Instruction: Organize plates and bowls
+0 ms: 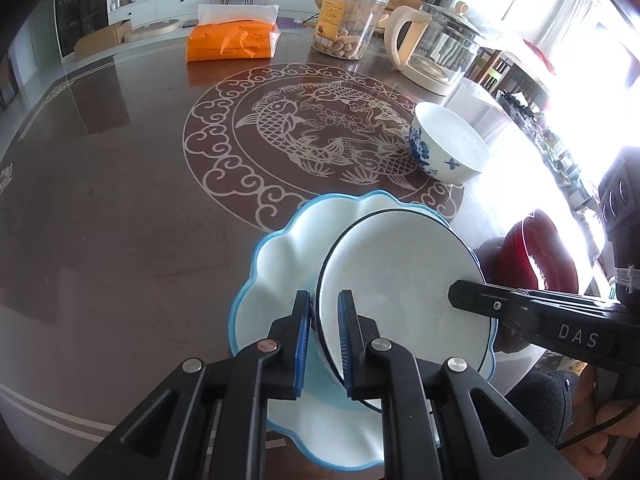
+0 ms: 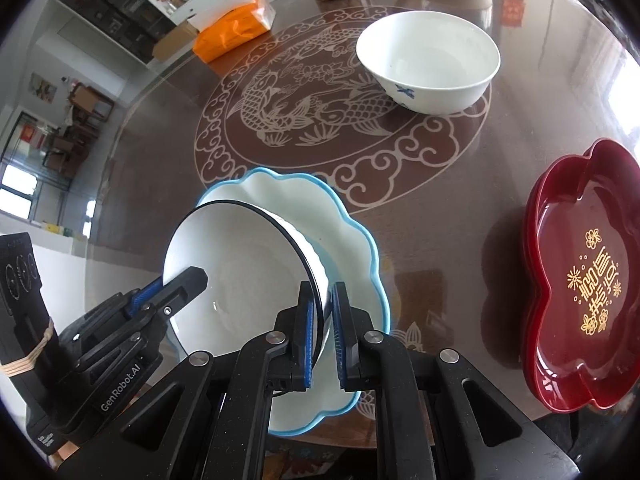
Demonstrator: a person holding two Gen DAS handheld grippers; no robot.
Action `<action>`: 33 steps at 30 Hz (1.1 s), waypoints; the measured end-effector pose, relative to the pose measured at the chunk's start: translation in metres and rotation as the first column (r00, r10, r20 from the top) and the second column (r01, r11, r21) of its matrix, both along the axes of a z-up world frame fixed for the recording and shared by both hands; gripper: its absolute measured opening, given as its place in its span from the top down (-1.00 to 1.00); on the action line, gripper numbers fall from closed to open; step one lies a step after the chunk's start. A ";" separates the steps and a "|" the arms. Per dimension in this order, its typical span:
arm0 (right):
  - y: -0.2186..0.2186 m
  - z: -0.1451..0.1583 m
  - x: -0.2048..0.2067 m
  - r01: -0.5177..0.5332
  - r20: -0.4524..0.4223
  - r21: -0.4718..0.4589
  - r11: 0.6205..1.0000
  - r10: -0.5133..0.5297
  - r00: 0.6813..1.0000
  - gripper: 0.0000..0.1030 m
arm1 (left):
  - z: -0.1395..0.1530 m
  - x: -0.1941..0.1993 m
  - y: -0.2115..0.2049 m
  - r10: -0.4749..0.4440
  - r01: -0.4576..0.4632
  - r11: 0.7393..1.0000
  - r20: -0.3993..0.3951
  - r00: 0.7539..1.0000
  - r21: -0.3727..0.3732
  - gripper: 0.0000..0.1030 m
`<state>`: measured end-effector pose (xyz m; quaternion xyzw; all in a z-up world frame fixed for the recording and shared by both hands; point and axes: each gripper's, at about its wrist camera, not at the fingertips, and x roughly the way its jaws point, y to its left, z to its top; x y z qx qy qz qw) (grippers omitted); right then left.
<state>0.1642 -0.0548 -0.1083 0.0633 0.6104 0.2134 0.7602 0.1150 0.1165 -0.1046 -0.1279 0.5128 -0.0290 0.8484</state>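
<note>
A white bowl with a thin black rim (image 1: 400, 280) (image 2: 240, 256) hangs tilted over a white scalloped plate with a blue edge (image 1: 288, 248) (image 2: 348, 248) that lies on the dark table. My left gripper (image 1: 324, 300) (image 2: 192, 276) is shut on the bowl's left rim. My right gripper (image 2: 323, 292) (image 1: 456, 292) is shut on the opposite rim. I cannot tell whether the bowl's base touches the plate. A blue-and-white bowl (image 1: 448, 148) (image 2: 428, 64) stands upright farther back on the fish pattern.
A stack of dark red flower-shaped trays (image 2: 580, 280) (image 1: 524, 256) sits to the right, near the table edge. At the back stand an orange tissue pack (image 1: 232, 42) (image 2: 232, 28), a snack jar (image 1: 348, 20) and a glass kettle (image 1: 436, 48). The table (image 1: 120, 200) stretches bare to the left.
</note>
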 end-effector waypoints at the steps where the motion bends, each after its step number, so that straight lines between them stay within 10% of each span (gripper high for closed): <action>1: 0.000 -0.001 0.001 0.000 0.001 0.004 1.000 0.000 1.000 0.77 | -0.001 0.001 0.000 -0.004 0.004 1.000 0.001 1.000 0.008 0.75; 7: 0.007 0.004 0.000 -0.026 0.068 0.024 0.999 0.024 0.997 0.51 | 0.005 -0.005 0.004 0.010 -0.011 1.000 0.045 0.999 0.021 0.71; 9: 0.004 0.012 -0.007 -0.029 0.117 0.079 0.996 0.020 0.993 0.00 | 0.014 -0.012 0.008 0.027 -0.029 0.999 0.090 0.996 0.024 0.68; 12: -0.005 0.037 -0.029 -0.005 0.282 0.086 0.996 -0.019 0.959 -0.14 | 0.033 -0.028 0.013 0.065 -0.069 0.997 0.181 0.981 0.016 0.13; 15: -0.018 0.064 -0.075 0.085 0.579 0.005 0.996 -0.072 0.812 -0.27 | 0.057 -0.056 0.015 0.133 -0.157 0.987 0.343 0.930 0.043 -0.74; 19: -0.032 0.070 -0.154 0.289 0.854 -0.048 0.956 -0.111 0.509 -0.44 | 0.077 -0.084 -0.002 0.120 -0.201 0.973 0.487 0.865 0.116 -0.94; 21: -0.034 0.065 -0.178 0.331 0.894 -0.061 0.942 -0.096 0.437 -0.55 | 0.082 -0.090 -0.014 0.082 -0.191 0.968 0.515 0.853 0.161 -0.95; 33: -0.045 0.065 -0.194 0.337 0.902 -0.045 0.941 -0.106 0.419 -0.56 | 0.085 -0.101 -0.026 0.088 -0.198 0.964 0.494 0.865 0.175 -0.95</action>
